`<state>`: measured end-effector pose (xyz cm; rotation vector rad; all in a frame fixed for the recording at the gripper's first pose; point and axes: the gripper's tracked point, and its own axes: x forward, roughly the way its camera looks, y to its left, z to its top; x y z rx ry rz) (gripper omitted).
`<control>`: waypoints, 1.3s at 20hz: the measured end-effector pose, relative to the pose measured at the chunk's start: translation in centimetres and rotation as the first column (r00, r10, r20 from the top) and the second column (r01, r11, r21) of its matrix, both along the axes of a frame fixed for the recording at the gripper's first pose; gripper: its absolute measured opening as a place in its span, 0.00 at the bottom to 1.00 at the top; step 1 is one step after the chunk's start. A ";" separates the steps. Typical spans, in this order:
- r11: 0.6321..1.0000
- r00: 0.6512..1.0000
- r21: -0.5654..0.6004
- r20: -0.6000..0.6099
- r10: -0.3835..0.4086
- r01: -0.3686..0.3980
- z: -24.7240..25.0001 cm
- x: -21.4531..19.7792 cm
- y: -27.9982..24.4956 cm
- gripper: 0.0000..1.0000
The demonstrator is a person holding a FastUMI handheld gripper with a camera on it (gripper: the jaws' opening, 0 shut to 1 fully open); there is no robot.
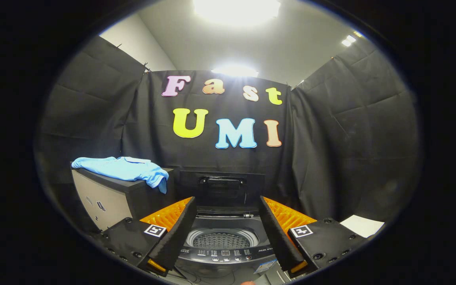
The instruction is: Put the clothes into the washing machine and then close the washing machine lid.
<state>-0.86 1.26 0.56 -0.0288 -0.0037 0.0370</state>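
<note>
Gripper view: tool (227, 209) wide open, empty, over open washing machine (222, 247); panel lettering unreadable.

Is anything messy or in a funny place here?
Only the blue shirt: it lies crumpled on the cabinet beside the washing machine, one end drooping over the edge, not in the drum. The lid stands up open. The gripper has its fingers open, holding nothing.

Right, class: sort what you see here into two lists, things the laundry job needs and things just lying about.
Needed for the job:
- blue shirt, draped on the cabinet
- washing machine, its drum showing
- lid, raised
- tool, fingers open and holding nothing, the drum between them

Just lying about:
- cabinet under the shirt
- white sheet beside the machine
</note>
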 end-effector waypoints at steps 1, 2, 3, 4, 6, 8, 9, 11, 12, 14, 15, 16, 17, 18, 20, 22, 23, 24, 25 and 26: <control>1.000 1.000 0.006 -0.001 0.006 -0.006 0.2 0.1 0.3 0.98; 1.000 1.000 0.010 0.000 0.012 -0.012 0.4 0.3 0.6 0.98; 1.000 1.000 0.014 0.002 0.021 -0.021 0.9 0.7 1.1 0.98; 0.999 0.999 0.018 0.003 0.032 -0.032 1.3 1.2 1.6 0.98; 0.997 0.998 0.035 0.003 0.063 -0.063 2.2 2.1 3.1 0.98; 0.994 0.995 0.051 -0.001 0.097 -0.097 3.0 3.3 4.8 0.98; 0.992 0.993 0.052 -0.002 0.114 -0.114 3.4 4.0 5.6 0.98; 0.988 0.989 0.050 -0.003 0.146 -0.146 4.4 5.3 7.5 0.98; 0.985 0.987 0.052 -0.007 0.163 -0.162 4.7 6.0 8.4 0.98; 0.979 0.981 0.068 -0.008 0.194 -0.193 5.8 7.3 10.2 0.98; 0.976 0.978 0.074 -0.005 0.208 -0.207 6.4 8.0 11.1 0.98; 0.972 0.975 0.077 0.000 0.221 -0.221 7.0 8.5 12.0 0.98; 0.969 0.972 0.077 0.003 0.234 -0.234 7.5 9.1 12.9 0.98; 0.966 0.969 0.076 0.002 0.247 -0.246 7.8 9.8 13.9 0.98; 0.957 0.960 0.079 -0.013 0.281 -0.279 8.4 11.1 16.1 0.98; 0.944 0.947 0.088 -0.030 0.320 -0.317 9.0 12.0 18.6 0.98; 0.937 0.939 0.091 -0.038 0.341 -0.336 9.4 12.5 19.9 0.98; 0.930 0.932 0.094 -0.047 0.361 -0.355 9.6 12.9 21.1 0.98; 0.921 0.922 0.097 -0.061 0.383 -0.376 9.7 13.4 22.4 0.98; 0.912 0.911 0.102 -0.076 0.405 -0.397 9.6 13.7 23.7 0.98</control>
